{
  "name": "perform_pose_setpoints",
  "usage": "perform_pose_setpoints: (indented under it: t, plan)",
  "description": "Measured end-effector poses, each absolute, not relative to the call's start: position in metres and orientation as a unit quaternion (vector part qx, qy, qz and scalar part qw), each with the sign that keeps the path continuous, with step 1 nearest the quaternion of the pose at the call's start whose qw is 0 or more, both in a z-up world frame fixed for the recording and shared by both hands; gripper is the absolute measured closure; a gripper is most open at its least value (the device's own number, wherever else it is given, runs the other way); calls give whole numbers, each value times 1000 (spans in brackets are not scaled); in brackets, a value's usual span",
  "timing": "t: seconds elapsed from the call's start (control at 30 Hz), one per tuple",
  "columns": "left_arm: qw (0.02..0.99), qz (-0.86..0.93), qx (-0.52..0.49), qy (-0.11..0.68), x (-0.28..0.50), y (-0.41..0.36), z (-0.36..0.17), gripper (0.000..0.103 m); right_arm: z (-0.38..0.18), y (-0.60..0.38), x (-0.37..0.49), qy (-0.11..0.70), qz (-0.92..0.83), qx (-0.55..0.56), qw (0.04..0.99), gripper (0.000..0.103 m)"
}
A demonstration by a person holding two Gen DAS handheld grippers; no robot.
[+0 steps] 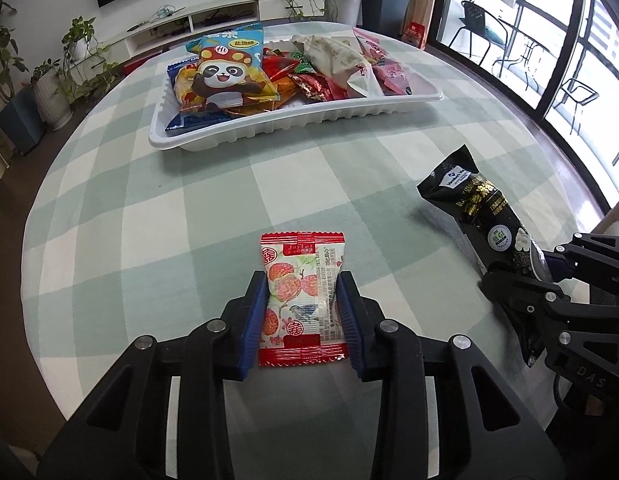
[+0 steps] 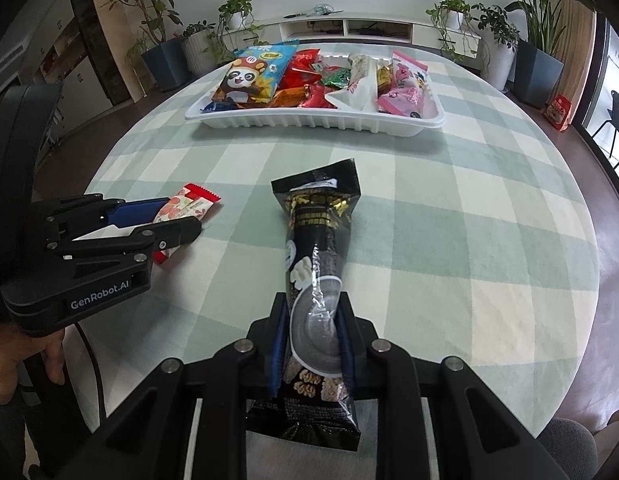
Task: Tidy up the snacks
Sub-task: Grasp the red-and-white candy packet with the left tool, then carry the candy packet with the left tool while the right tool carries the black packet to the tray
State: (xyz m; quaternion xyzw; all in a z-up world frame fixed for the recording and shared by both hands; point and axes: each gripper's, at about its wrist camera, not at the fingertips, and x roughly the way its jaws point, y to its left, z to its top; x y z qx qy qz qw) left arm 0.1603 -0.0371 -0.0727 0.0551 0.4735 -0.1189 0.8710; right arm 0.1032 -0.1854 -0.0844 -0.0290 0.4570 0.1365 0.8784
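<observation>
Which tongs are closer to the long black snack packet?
Right. The right tongs are clamped on the long black snack packet. The left tongs are off to its side, gripping the red and white packet.

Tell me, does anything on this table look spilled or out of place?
Nothing is spilled. Two snacks are outside the white tray: a red-edged packet pinched in the left tool, and a long black packet squeezed, slightly creased, in the right tool.

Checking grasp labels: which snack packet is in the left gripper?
The small red-and-white packet, pinched by the left gripper; the long black packet sits in the right gripper.
</observation>
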Motion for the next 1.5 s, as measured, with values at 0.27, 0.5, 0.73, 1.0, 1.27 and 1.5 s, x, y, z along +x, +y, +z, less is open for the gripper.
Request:
perform_pose_setpoints:
  t: [0.27,0.5,0.73,1.0,1.27,1.5]
  plan:
    - [880,-129,47,454,157,-35,-59,71,-75,-191,103,448,130,-21,884,79]
    - [889,-143,31,435,159,-30,-37,71,-62,-203,109,440,125,-4,889,79]
    - [903,-149,14,403,190,-22,2,71,-32,-223,130,419,114,12,901,79]
    - [918,-150,3,367,252,-25,48,71,22,-228,183,379,116,13,918,79]
    - [909,-160,-15,385,319,-41,36,71,32,-206,261,390,146,40,908,79]
    - [899,-164,-5,406,352,-59,4,71,8,-191,309,425,146,25,893,79]
